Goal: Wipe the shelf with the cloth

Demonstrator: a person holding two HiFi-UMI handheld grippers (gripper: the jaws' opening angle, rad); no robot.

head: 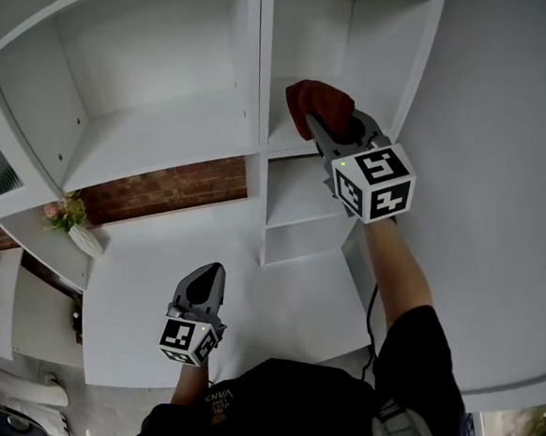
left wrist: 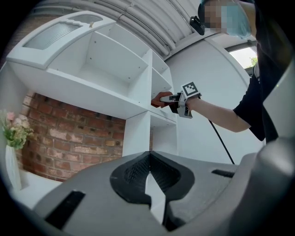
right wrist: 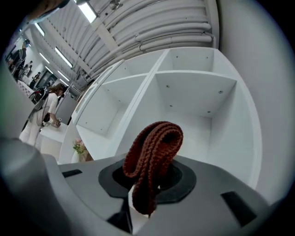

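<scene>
Right gripper (head: 319, 129) top centre of head view, jaws clamped on cloth (head: 316, 100). Cloth dark red, knitted, folded into loop; long axis runs out along jaws toward upper left, fold foremost. Cloth lies inside narrow compartment of white shelf (head: 292, 149), over its board; contact unclear. Nothing between cloth and board. Left gripper (head: 213, 272) low, jaws together, empty, over white counter (head: 146, 278). Flower vase (head: 73, 225) at left, brick wall (head: 172, 187) behind.

We see a white shelf unit (head: 167, 129) of open compartments with a red brick wall (head: 176, 188) showing beneath it, a white counter (head: 164, 288) bearing a vase of pink flowers (head: 70, 223), a plain white wall (head: 503, 165) at the right, a bright window (left wrist: 244, 56), and strip lights (right wrist: 87, 11) on a ribbed ceiling (right wrist: 166, 27)
</scene>
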